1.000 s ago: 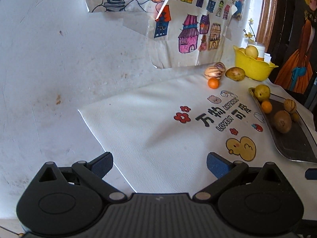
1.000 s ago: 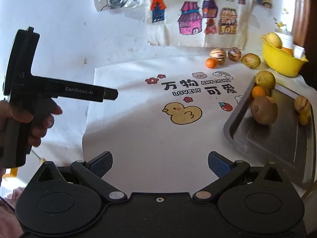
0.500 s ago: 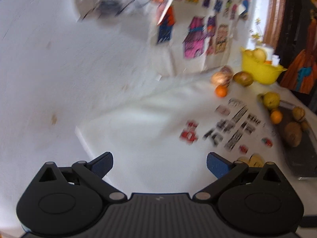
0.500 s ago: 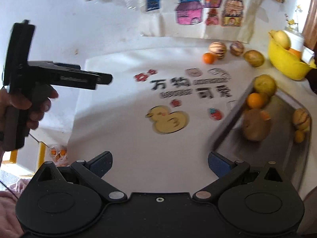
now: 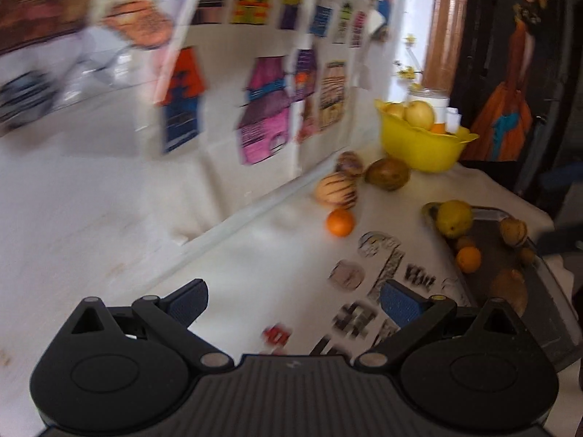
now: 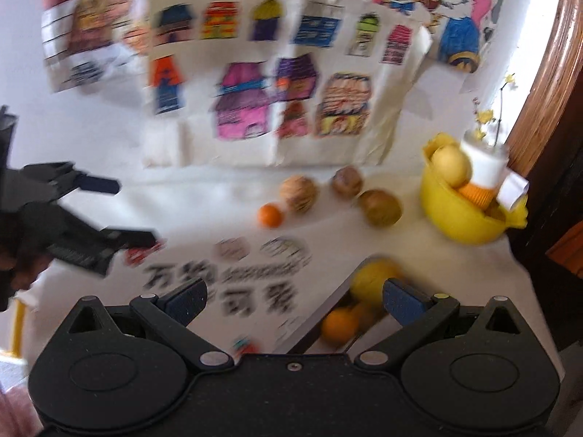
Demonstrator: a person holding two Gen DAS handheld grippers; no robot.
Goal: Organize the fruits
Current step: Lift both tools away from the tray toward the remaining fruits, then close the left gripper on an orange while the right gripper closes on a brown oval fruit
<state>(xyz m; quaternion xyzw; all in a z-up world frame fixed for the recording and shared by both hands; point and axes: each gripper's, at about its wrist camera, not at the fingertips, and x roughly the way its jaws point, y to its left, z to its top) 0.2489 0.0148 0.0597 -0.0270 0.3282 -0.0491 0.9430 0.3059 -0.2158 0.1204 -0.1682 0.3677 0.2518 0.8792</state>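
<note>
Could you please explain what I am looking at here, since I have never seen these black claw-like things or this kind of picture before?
These are two handheld grippers, one in each of a person's hands; no robot is involved. Each picture comes from a wide-angle camera on one gripper, looking out along its two fingers. The left gripper and right gripper are both open and hold nothing. In the right view, the left gripper also shows from the side. On the white printed cloth lie a loose orange, a striped fruit and a brownish fruit. A yellow bowl and a dark tray already hold more fruit. The views are blurred by motion.
</note>
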